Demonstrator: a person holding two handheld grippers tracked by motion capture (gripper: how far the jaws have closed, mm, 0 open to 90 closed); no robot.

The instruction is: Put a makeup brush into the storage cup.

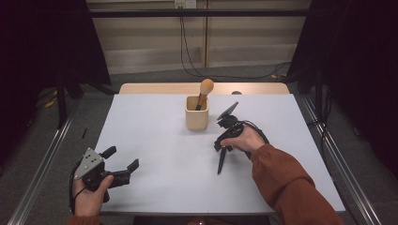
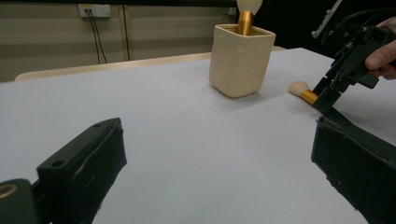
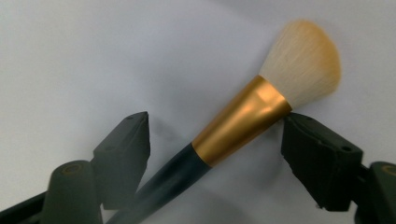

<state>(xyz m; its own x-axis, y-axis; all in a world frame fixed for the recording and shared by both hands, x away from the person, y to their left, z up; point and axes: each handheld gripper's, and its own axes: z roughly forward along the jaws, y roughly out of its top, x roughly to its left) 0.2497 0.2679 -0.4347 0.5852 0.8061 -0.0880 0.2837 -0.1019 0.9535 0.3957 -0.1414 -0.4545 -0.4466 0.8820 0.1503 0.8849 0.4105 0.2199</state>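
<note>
Looking down from the high view first: beige cup (image 1: 196, 118) sat mid-tabletop (image 1: 155, 154) with one brush (image 1: 205, 91) standing in it, head up. Right gripper (image 1: 225, 140) was just right of the cup and nearer the person, pointed down at a second brush (image 1: 221, 161) lying flat, its dark handle trailing away from the cup toward the person. Left gripper (image 1: 123, 163) hovered well left of the cup near the tabletop's front edge, jaws spread, nothing in them.

Left gripper view: own jaws wide apart over bare tabletop. Cup (image 2: 240, 59) ahead; right of it the lying brush (image 2: 301, 92) showed its pale head and gold ferrule at the right gripper (image 2: 327, 103) tip.

Right gripper view: jaws straddled the lying brush (image 3: 243, 123) at the gold ferrule (image 3: 240, 121). One jaw looked to touch the ferrule near the bristles; the other stood clear of the handle. Not clamped yet, so I'd call it open, with the brush between.

Handling judgement: brush is light and rigid along handle and ferrule; bristles (image 3: 303, 60) soft, will crush or splay if pinched. Ferrule is smooth, tapered metal, likely slippery, so it may squirt out toward the thin end. Better hold is at the ferrule-handle junction or just below it.
</note>
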